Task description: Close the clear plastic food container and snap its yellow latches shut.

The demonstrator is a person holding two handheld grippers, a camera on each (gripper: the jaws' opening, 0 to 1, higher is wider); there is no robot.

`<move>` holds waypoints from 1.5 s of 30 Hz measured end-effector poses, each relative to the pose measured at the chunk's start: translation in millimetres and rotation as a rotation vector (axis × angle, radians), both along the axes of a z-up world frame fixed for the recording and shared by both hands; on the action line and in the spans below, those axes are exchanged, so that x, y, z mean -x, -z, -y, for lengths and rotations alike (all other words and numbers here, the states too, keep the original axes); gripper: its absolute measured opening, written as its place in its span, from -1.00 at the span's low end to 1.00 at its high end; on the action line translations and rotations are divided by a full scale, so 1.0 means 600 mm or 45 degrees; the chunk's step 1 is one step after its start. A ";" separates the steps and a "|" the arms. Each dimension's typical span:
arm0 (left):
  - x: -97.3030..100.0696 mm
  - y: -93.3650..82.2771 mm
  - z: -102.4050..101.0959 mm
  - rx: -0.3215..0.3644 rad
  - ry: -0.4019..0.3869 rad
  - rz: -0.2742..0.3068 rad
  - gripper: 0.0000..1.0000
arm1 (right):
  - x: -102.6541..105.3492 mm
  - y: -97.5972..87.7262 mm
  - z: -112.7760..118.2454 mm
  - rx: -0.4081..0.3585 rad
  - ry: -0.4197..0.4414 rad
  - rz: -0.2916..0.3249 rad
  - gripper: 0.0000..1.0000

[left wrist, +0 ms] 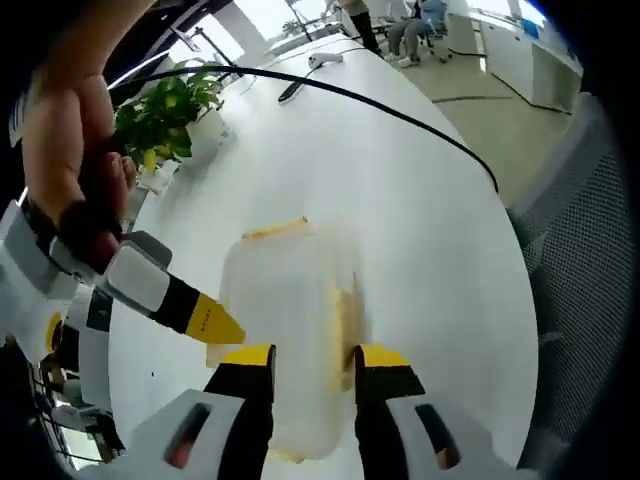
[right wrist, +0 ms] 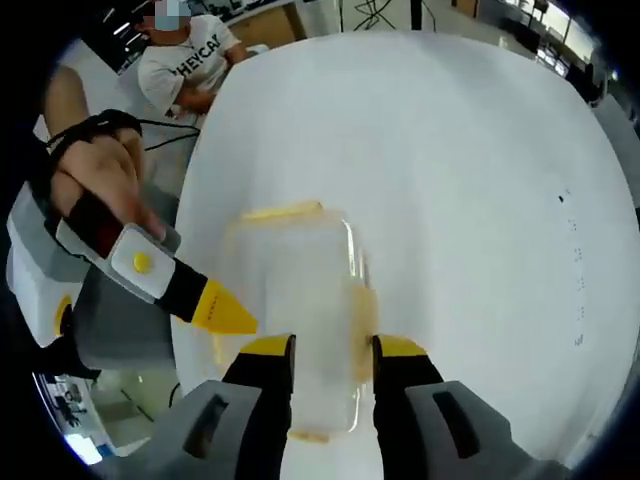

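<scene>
We see the container (right wrist: 300,300) on the white table (right wrist: 450,150), lid on. Both grippers, left (left wrist: 312,365) and right (right wrist: 333,358), hang above it, jaws apart, holding nothing. Next, we judge: press latch (right wrist: 364,310) down.

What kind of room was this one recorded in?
Probably an open office or lab: a large white table with a potted plant, a cable running across it, and seated people in the background.
</scene>
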State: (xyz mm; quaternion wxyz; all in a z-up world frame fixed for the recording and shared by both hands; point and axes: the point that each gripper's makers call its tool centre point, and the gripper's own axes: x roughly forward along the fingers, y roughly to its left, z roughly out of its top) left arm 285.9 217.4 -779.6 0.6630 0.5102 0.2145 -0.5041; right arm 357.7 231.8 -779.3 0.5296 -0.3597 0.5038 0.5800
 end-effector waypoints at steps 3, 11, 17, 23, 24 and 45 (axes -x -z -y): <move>-0.009 0.004 0.004 -0.004 -0.005 0.007 -0.41 | -0.002 0.001 0.000 0.020 -0.002 -0.004 -0.43; -0.020 0.011 0.008 -0.011 0.008 0.035 -0.30 | 0.002 0.011 -0.002 0.111 -0.084 -0.068 -0.38; -0.022 0.013 0.009 -0.001 -0.018 0.021 -0.33 | 0.006 0.010 -0.001 0.175 -0.119 -0.050 -0.43; -0.022 0.013 0.007 0.007 -0.014 -0.002 -0.34 | 0.004 0.012 -0.004 0.161 -0.122 -0.085 -0.48; -0.022 0.012 0.007 0.009 -0.007 -0.001 -0.34 | 0.004 0.010 -0.008 0.155 -0.116 -0.086 -0.48; -0.014 0.008 0.013 0.039 -0.077 -0.050 -0.39 | 0.015 0.013 0.007 0.270 -0.124 -0.093 -0.44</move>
